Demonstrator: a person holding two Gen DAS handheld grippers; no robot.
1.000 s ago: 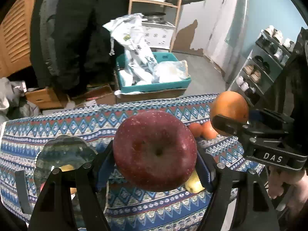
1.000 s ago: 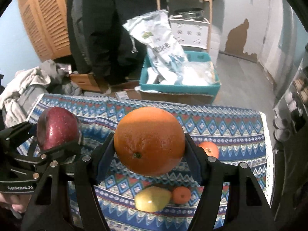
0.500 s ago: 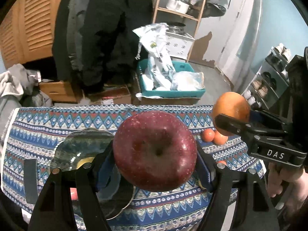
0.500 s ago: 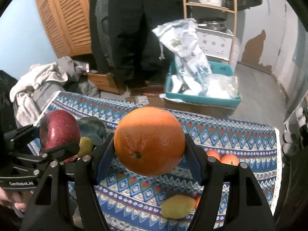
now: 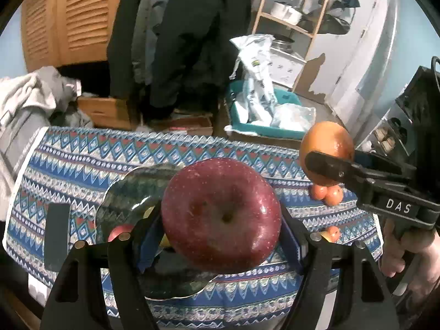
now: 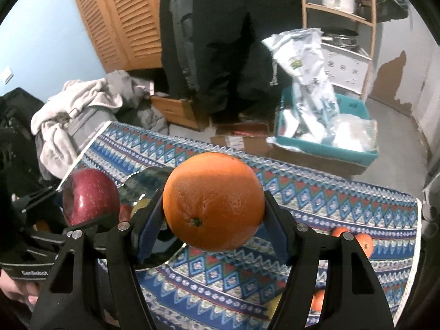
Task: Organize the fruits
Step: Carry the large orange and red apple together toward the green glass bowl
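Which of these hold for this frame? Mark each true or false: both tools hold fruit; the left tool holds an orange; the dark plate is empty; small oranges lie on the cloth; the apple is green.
1. Both tools hold fruit. True: the left tool and right tool each grip one.
2. The left tool holds an orange. False: it holds the apple; the orange is in the right tool.
3. The dark plate is empty. False: fruit already lies in it.
4. Small oranges lie on the tablecloth. True.
5. The apple is green. False: dark red.
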